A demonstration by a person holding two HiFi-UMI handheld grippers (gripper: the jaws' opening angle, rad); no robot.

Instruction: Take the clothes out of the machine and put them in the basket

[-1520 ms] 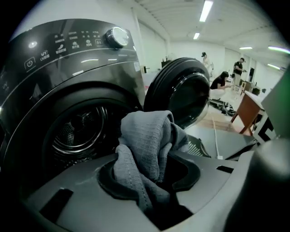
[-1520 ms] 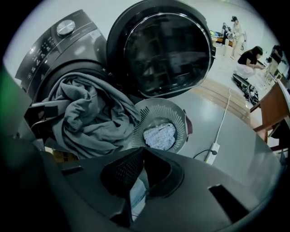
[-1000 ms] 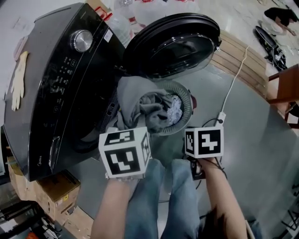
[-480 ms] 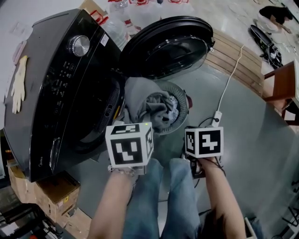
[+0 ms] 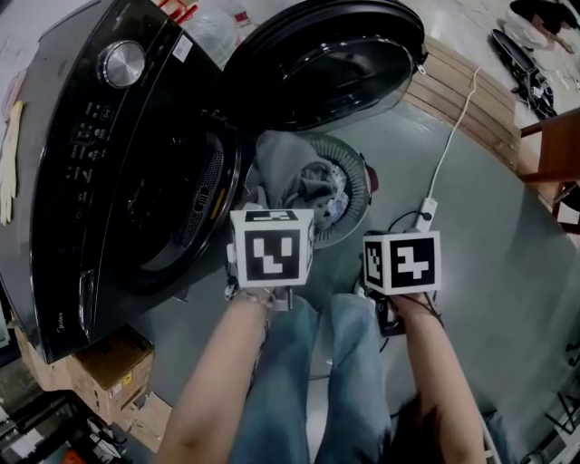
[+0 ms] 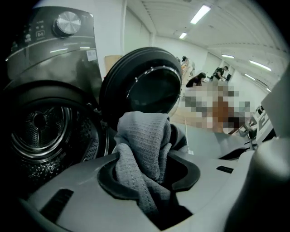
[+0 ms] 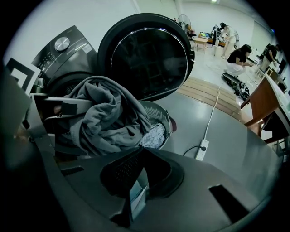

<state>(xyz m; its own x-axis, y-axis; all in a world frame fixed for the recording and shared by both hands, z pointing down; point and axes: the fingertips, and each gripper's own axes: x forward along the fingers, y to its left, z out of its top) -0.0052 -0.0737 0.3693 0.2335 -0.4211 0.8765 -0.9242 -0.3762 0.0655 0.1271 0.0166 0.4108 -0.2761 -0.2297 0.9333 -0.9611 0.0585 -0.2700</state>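
Left tongs (image 6: pixel 152 179) clamp a fold of grey garment (image 6: pixel 142 136) (rest draped over the laundry basket (image 5: pixel 361 186) ahead); right tongs (image 7: pixel 138 181) clenched shut, garment ahead, apart.

Beside the black machine (image 5: pixel 91 163), its door (image 5: pixel 326 63) open, grey clothes (image 5: pixel 290 177) heap over the basket (image 5: pixel 361 195)

Dim, bluish overhead light from ceiling strips (image 6: pixel 201 13); fisheye bending, black vignetted corners.

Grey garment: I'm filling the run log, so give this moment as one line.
left gripper: shut on grey garment | right gripper: shut | basket: clothes inside | washer door: open
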